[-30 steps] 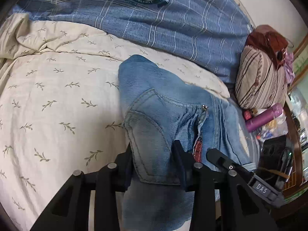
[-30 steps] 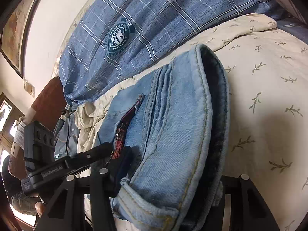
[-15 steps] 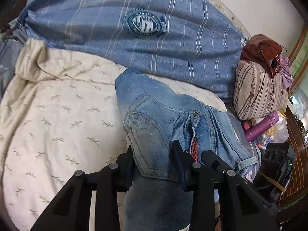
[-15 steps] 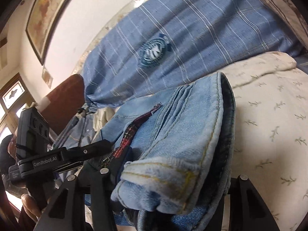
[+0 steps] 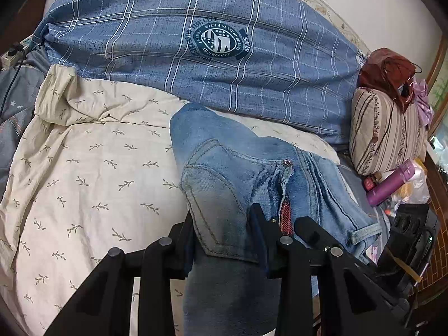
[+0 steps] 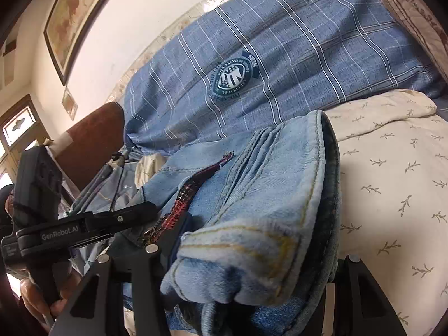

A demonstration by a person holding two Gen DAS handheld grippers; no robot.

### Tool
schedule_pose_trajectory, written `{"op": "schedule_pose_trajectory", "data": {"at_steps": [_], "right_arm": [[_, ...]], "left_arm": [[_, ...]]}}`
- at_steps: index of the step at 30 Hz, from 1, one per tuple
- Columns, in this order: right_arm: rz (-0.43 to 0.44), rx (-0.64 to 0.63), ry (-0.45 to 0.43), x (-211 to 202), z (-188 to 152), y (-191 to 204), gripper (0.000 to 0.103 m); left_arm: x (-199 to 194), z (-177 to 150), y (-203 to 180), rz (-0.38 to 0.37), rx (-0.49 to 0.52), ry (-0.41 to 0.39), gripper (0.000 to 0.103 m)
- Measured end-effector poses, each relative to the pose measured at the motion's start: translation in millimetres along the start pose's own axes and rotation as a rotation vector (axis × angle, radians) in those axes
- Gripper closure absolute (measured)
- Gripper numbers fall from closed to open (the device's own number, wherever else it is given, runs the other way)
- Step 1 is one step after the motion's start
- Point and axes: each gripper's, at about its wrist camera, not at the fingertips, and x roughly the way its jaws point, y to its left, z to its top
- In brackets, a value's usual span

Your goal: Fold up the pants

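Observation:
Light blue denim pants hang bunched over a cream leaf-print bed sheet, back pocket and red-taped zipper showing. In the left wrist view my left gripper is shut on the pocket part, with cloth filling the gap between its black fingers. The right wrist view shows my right gripper shut on a thick folded wad of the pants at the waistband. The two grippers sit close side by side: the right one's finger shows in the left view. The left gripper shows in the right view, a hand on its handle.
A big blue plaid pillow lies across the far side of the bed. To the right are a striped cushion and a purple bottle among clutter. A power strip sits far left. A framed picture hangs on the wall.
Both grippers have risen and tipped upward with the pants still held. More of the plaid pillow and the wall now shows, and the sheet lies farther below.

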Motion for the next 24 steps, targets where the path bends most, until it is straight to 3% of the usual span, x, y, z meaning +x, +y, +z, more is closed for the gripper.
{"op": "schedule_pose_trajectory", "data": {"at_steps": [7,15,24], "right_arm": [[-0.035,-0.009,0.033,15.5,1.9,0.9,0.047],[-0.078,0.013,0.148,37.2,-4.0,-8.8,0.046],[-0.003,0.255,0.197,32.5,0.8,-50.5,0.046]], "left_arm": [[10.0,0.1,9.8,0.027,-0.026,0.015,0.065],[30.3,-10.2,17.7,0.072,-0.037,0.065,0.065],[31.1,-6.8,14.4,0.071,-0.041,0.072,0.065]]}}
